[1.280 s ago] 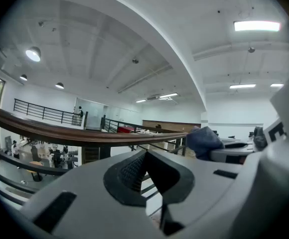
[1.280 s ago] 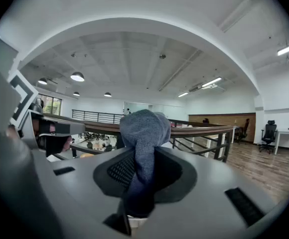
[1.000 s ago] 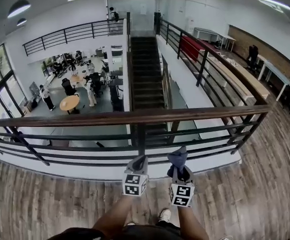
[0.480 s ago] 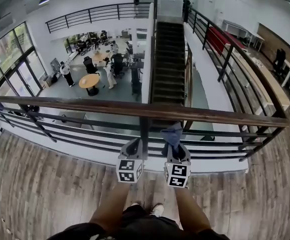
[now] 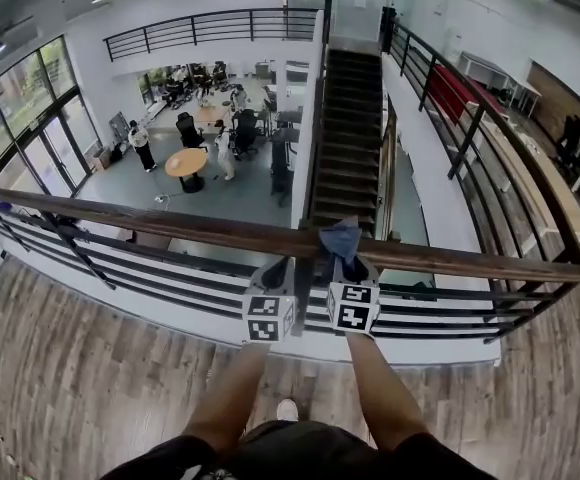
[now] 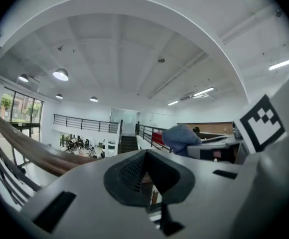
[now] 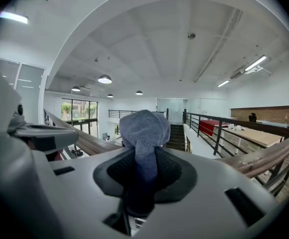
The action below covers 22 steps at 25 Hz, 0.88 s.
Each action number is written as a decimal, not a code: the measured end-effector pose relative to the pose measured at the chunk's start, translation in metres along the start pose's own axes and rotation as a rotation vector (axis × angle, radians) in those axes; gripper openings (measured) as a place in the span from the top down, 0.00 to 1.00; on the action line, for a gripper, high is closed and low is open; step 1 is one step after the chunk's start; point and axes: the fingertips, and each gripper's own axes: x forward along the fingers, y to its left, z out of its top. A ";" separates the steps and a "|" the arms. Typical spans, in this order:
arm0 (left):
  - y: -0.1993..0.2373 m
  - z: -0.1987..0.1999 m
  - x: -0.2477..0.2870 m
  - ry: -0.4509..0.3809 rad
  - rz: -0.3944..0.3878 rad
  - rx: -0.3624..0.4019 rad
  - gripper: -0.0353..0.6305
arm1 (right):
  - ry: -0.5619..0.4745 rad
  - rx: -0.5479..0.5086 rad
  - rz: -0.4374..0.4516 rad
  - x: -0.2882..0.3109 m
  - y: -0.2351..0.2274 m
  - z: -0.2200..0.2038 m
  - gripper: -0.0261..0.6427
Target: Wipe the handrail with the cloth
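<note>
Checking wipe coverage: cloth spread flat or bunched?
Bunched: the cloth is a rounded wad pinched in the right claw, bulging past its tips.

Two grippers are in view: one left gripper and one right gripper. There is one cloth. One wooden handrail runs across the front. One staircase leads down to the lower floor, where one round table stands. There seem to be four round ceiling lamps, though the far ones are small.
</note>
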 end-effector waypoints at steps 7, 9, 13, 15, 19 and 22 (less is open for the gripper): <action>0.046 0.011 0.045 0.004 0.031 -0.003 0.95 | 0.147 -0.030 0.024 0.070 0.022 -0.007 0.83; 0.046 0.011 0.054 0.023 0.027 0.001 0.95 | 0.189 -0.052 0.041 0.082 0.027 -0.008 0.83; 0.044 0.005 0.052 0.044 -0.003 0.023 0.95 | 0.262 -0.061 0.052 0.090 0.031 -0.023 0.83; 0.047 0.003 0.049 0.042 0.002 0.017 0.95 | 0.262 -0.070 0.055 0.089 0.032 -0.024 0.83; 0.043 0.003 0.055 0.028 0.001 0.022 0.95 | 0.259 -0.083 0.074 0.093 0.034 -0.022 0.83; 0.034 0.001 0.061 0.043 0.012 0.018 0.95 | 0.265 -0.099 0.076 0.095 0.029 -0.024 0.82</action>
